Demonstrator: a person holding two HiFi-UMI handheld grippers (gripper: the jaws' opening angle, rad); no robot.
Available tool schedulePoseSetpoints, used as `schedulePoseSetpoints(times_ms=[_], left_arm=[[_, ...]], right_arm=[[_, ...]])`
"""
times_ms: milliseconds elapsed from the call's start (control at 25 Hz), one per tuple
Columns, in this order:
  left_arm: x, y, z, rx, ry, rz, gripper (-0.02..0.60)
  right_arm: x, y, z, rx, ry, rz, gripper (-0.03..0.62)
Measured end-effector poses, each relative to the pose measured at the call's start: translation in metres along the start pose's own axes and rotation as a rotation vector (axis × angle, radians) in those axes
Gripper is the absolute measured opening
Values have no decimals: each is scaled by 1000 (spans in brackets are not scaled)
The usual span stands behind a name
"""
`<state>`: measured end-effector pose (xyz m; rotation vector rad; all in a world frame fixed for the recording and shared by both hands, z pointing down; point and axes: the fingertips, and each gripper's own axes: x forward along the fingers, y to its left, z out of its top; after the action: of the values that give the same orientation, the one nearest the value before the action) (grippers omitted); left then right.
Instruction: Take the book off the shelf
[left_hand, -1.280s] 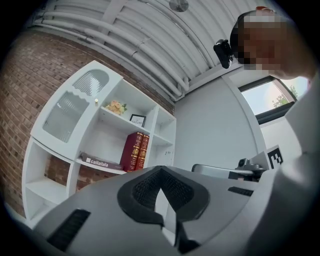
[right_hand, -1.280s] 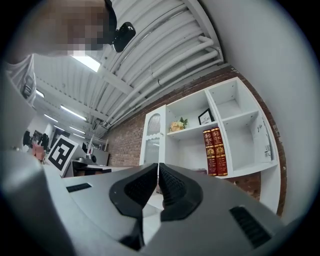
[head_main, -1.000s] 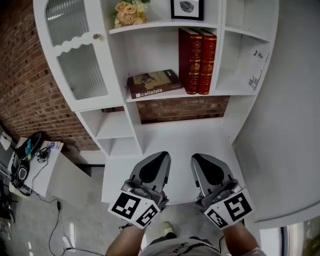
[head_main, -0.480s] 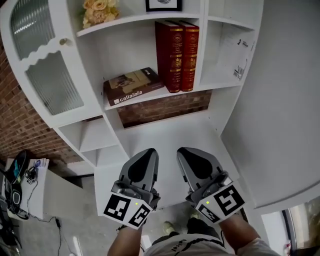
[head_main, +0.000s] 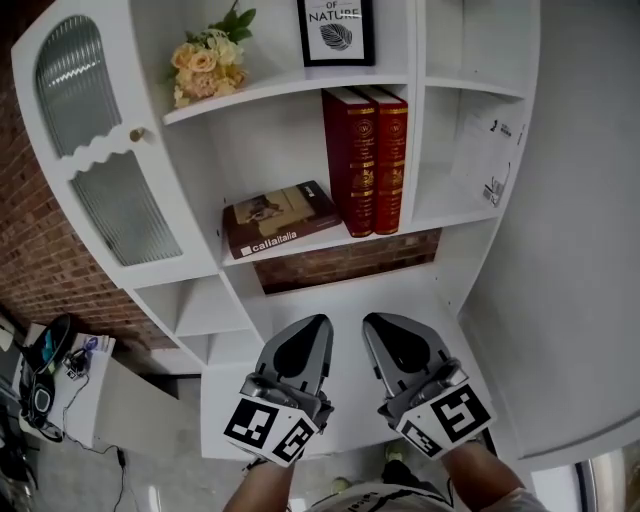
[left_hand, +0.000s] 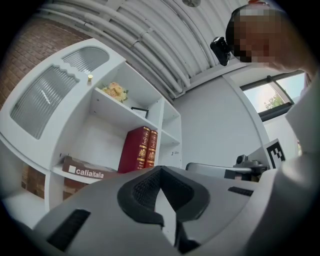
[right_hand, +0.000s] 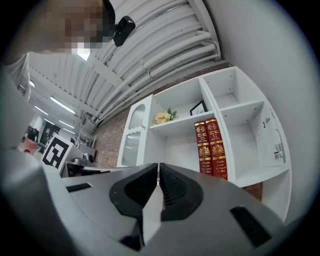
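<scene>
The left gripper (head_main: 312, 326) and the right gripper (head_main: 376, 322) are hanging fully closed, holding nothing. Two red books (head_main: 365, 160) are standing on the far shelf (head_main: 435, 207), right of a flat brown book (head_main: 280, 216).

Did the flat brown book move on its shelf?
No. The brown book still lies flat left of the red books, on the same shelf.

Framed print (head_main: 336, 30) cropped by top edge — paper sheet (head_main: 484, 148) lettering too small to read.
</scene>
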<state>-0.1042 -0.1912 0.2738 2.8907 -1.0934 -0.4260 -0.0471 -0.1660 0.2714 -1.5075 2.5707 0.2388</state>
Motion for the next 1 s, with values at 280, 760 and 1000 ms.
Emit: schedulePoseSetpoints(times_ms=[280, 760, 1000], left_arm=[[53, 3, 17, 69, -20, 26, 3], [149, 14, 42, 179, -84, 104, 6], [187, 30, 46, 232, -102, 191, 174]], right_arm=[[21, -38, 12, -5, -33, 67, 18], [38, -109, 9, 45, -75, 145, 18], [39, -138, 3, 76, -77, 201, 18]])
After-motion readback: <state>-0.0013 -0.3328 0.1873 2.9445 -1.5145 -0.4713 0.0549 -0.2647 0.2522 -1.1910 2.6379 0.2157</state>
